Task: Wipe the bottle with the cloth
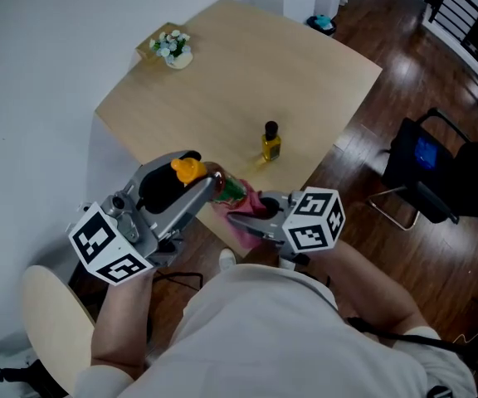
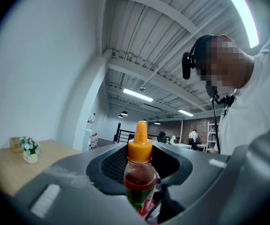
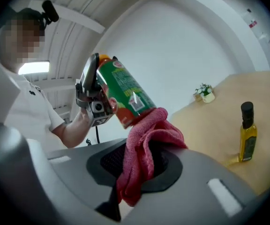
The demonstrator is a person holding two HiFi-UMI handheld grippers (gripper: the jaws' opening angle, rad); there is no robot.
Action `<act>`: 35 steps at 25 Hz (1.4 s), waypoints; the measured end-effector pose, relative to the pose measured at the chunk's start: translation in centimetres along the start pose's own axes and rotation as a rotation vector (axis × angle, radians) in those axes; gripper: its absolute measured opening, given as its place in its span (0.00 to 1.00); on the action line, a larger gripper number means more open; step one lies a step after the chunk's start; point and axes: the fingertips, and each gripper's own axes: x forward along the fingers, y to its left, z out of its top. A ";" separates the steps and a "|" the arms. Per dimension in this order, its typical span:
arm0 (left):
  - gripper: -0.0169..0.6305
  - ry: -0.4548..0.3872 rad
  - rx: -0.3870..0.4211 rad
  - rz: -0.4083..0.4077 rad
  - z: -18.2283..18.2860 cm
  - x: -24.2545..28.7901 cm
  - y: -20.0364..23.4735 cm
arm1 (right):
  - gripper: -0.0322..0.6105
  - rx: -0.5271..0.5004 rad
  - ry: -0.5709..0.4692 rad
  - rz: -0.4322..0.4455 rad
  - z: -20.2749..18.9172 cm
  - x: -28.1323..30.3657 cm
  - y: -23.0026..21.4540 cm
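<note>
Left gripper (image 1: 202,191) jaws clamp the bottle (image 3: 125,95); right gripper (image 1: 251,222) jaws pinch the cloth (image 3: 146,144), apparently touching its base; we rub firmly, rotating.

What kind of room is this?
Probably an open office: a pale wooden table, a black office chair, and strip lights under a bare ceiling.

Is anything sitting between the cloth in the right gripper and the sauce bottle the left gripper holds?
Nothing visible. The red cloth, clamped in the right gripper, touches the lower end of the sauce bottle, which the left gripper holds tilted. The oil bottle stands apart on the table, out of the way.
</note>
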 end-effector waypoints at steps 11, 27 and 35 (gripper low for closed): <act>0.27 0.083 0.015 0.041 -4.1 0.7 4.2 | 0.16 0.004 -0.080 -0.214 -0.2 -7.1 -2.1; 0.27 0.257 0.094 0.310 -22.6 3.3 17.4 | 0.16 -0.022 -0.080 -0.666 -3.5 -17.1 -2.7; 0.28 0.296 0.086 0.339 -28.6 4.0 19.6 | 0.16 -0.007 -0.043 -0.746 -4.2 -18.0 -2.4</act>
